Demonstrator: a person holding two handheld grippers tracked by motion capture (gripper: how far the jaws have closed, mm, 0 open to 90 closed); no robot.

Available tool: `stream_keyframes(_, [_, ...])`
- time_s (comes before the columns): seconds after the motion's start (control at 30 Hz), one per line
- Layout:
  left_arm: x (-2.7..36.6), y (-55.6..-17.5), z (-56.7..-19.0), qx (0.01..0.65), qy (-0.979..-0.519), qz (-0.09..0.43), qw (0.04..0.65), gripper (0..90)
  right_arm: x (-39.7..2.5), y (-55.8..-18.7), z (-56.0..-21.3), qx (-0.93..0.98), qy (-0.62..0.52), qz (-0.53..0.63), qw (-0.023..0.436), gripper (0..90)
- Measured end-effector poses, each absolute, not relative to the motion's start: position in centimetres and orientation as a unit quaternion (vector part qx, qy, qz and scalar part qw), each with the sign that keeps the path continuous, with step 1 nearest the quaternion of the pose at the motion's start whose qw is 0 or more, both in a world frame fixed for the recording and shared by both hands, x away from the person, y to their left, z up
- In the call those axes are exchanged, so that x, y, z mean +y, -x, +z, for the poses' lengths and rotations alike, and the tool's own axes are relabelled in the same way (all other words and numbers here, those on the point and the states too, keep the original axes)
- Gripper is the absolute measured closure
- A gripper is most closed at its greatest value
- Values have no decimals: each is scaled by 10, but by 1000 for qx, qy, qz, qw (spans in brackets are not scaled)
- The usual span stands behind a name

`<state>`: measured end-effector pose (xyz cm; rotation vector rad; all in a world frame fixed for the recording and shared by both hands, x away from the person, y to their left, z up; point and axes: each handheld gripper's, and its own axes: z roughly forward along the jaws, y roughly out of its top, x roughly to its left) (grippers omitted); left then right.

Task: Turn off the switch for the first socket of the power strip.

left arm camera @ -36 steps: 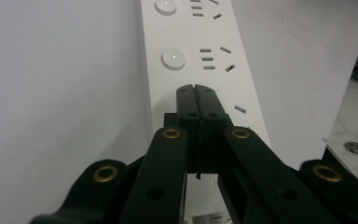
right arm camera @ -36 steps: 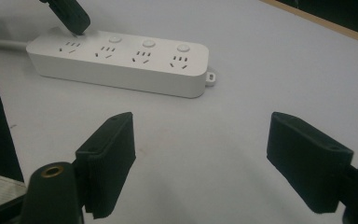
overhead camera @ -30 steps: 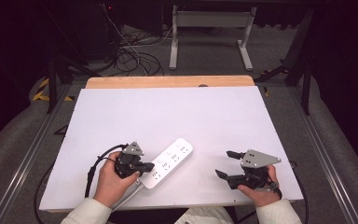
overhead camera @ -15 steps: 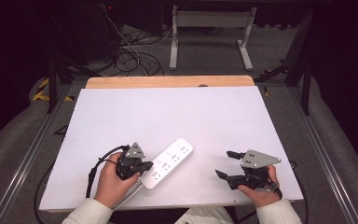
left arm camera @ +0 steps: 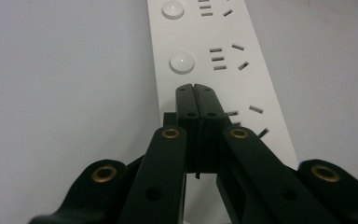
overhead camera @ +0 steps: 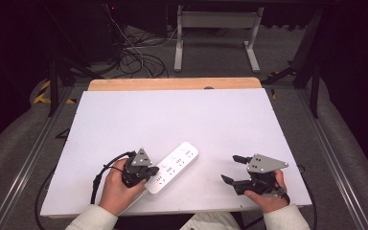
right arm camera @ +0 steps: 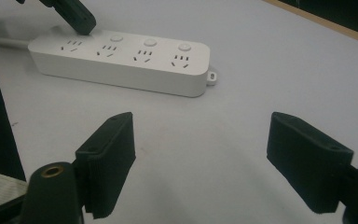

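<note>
A white power strip (overhead camera: 172, 166) lies slantwise on the white table top (overhead camera: 172, 115) near its front edge. It has several sockets, each with a round button (left arm camera: 182, 61). My left gripper (overhead camera: 154, 171) is shut with nothing between its jaws. Its joined tip (left arm camera: 196, 88) rests on the strip's top (left arm camera: 223, 46) at the cable end, covering the spot where that socket's button sits. The right gripper view shows that tip (right arm camera: 77, 18) on the strip (right arm camera: 135, 63). My right gripper (overhead camera: 229, 167) hovers open and empty (right arm camera: 200, 154) to the right of the strip, apart from it.
The strip's white cord (right arm camera: 0, 43) runs off its near-left end. The left gripper's black cable (overhead camera: 100, 172) loops beside the left hand. Beyond the table's wooden far edge (overhead camera: 172, 84), loose cables (overhead camera: 134, 60) and a metal stand (overhead camera: 215, 33) stand on the floor.
The left gripper has edged a little toward the strip. The right gripper has held still and open.
</note>
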<state>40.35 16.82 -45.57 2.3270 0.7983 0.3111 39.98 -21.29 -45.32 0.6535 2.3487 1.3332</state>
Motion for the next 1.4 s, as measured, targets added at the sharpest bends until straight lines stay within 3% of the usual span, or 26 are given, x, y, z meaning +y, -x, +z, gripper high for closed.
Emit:
stream_keyframes(0.87, [163, -396, -458, 295, -890, 150, 314, 900, -211, -400, -455, 835, -231, 467, 176, 238])
stream_keyframes(1.4, [177, -387, -429, 289, -862, 162, 385, 900, -212, -401, -455, 833, -236, 468, 176, 236])
